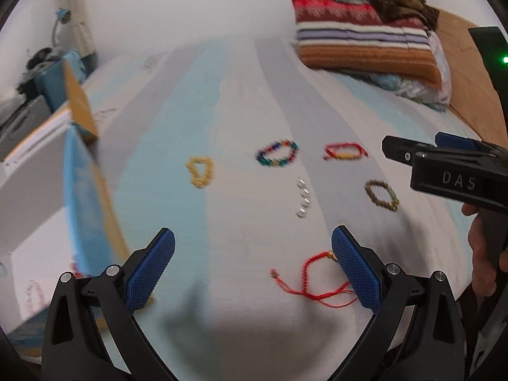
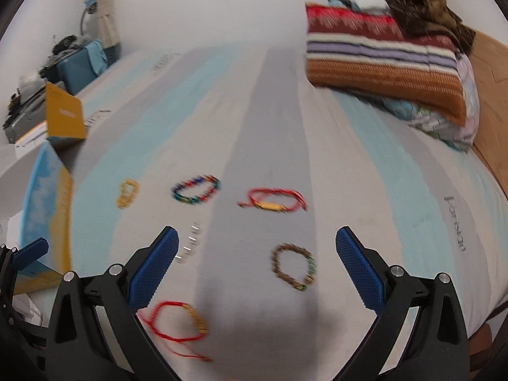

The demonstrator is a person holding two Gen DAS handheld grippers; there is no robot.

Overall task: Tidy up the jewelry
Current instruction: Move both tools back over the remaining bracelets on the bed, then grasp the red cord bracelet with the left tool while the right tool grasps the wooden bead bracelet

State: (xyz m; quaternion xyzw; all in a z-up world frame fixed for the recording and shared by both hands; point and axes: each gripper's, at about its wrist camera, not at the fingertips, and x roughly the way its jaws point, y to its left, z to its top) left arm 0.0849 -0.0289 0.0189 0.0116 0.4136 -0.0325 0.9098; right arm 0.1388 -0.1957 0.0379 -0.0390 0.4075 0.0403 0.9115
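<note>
Left wrist view: the left gripper (image 1: 253, 265) was seen spread wide with nothing held, above a striped bed (image 1: 222, 101). A red cord bracelet (image 1: 312, 277) lay on the sheet just beside the right-hand finger. Farther up the bed were laid a yellow bead bracelet (image 1: 200, 171), a multicoloured bead bracelet (image 1: 277, 153), a red bracelet with a gold bar (image 1: 345, 152), a silver chain (image 1: 303, 197) and a brown bead bracelet (image 1: 381, 195). An open box (image 1: 79, 197) was placed at the left edge of the bed. Folded blankets (image 1: 365, 38) were stacked at the far end.

Right wrist view: the right gripper (image 2: 257, 265) was likewise held wide open and empty, with the brown bead bracelet lying between its fingers on the sheet. Both views were blurred, so finer details could not be read.
</note>
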